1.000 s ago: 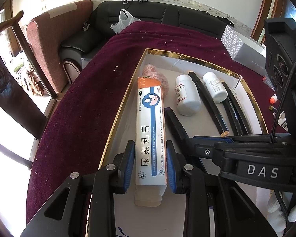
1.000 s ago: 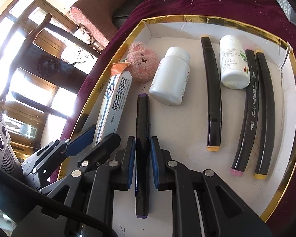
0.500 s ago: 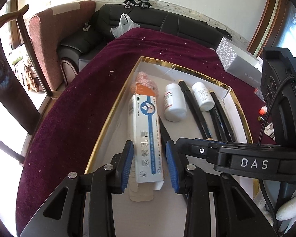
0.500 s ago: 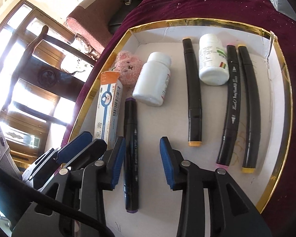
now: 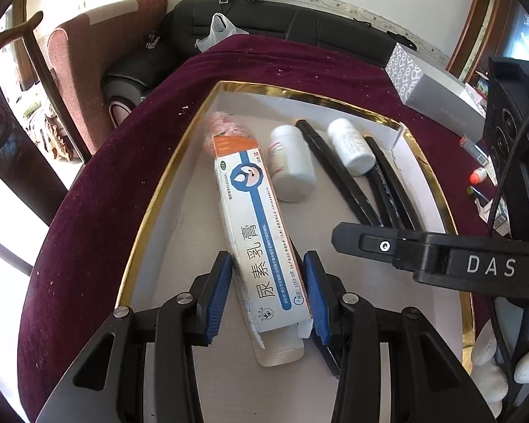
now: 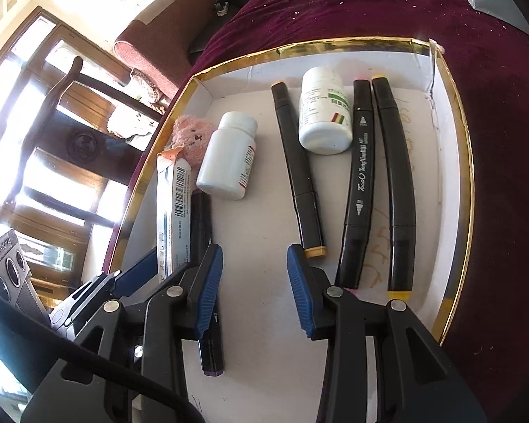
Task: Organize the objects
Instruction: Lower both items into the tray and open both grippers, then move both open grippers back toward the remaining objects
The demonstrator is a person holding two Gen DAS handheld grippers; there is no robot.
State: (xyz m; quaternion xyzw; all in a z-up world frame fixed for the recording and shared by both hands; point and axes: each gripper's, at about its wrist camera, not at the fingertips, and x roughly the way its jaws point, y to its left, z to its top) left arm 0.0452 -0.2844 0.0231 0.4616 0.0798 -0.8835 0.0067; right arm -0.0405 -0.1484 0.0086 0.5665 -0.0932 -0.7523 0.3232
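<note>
A gold-rimmed white tray [image 5: 165, 190] [image 6: 455, 162] lies on a maroon tablecloth. In it lie a white-and-blue ointment box [image 5: 261, 232] [image 6: 174, 204], a pink plush toy [image 5: 222, 127] [image 6: 194, 134], two white pill bottles [image 5: 292, 169] [image 5: 351, 146] [image 6: 229, 157] [image 6: 324, 120] and several black markers [image 6: 301, 172] [image 6: 361, 190] [image 6: 400, 190]. My left gripper [image 5: 268, 299] is open and straddles the box's near end. My right gripper [image 6: 254, 289] is open and empty; the purple-ended marker [image 6: 208, 303] lies beside its left finger, next to the box.
A grey patterned box [image 5: 430, 88] and small items [image 5: 478, 176] sit on the cloth right of the tray. A black sofa [image 5: 282, 31], a red armchair [image 5: 88, 56] and a dark wooden chair [image 6: 60, 112] stand beyond the table's edge.
My right gripper opened, let go of the purple-ended marker and shifted right. My left gripper opened wider around the ointment box and both drew back from the tray.
</note>
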